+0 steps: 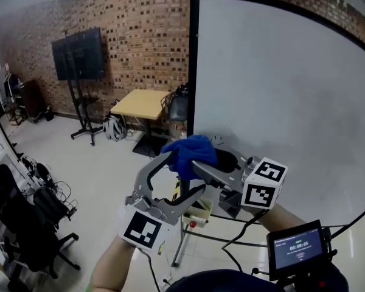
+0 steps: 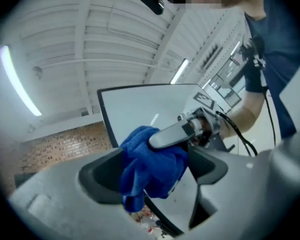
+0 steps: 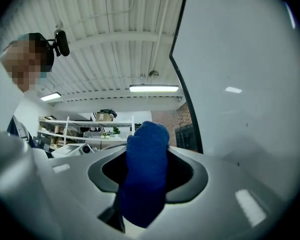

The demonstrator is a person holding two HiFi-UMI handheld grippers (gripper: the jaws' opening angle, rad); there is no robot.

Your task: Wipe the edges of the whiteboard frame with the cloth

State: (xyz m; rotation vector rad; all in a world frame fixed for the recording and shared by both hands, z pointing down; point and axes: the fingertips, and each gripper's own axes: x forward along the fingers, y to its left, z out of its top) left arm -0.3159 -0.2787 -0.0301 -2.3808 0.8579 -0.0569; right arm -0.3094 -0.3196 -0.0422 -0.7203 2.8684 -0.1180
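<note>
A blue cloth [image 1: 188,152] hangs bunched between both grippers, in front of the whiteboard's [image 1: 280,102] lower left part. My right gripper [image 1: 201,162] reaches in from the right and is shut on the cloth [image 3: 145,179], which fills the gap between its jaws. My left gripper [image 1: 184,175] comes up from below with its jaws wide open; the cloth [image 2: 150,164] lies between them beside one pad, not pinched. The right gripper's finger [image 2: 170,134] shows pressing on the cloth's top. The board's black frame edge [image 1: 193,72] runs upright just behind the cloth.
A brick wall stands at the back with a dark screen on a stand [image 1: 79,53] and a wooden table [image 1: 140,102]. Black office chairs [image 1: 24,224] sit at the left. The whiteboard's stand leg [image 1: 182,242] is below the grippers. A small monitor [image 1: 298,248] is at lower right.
</note>
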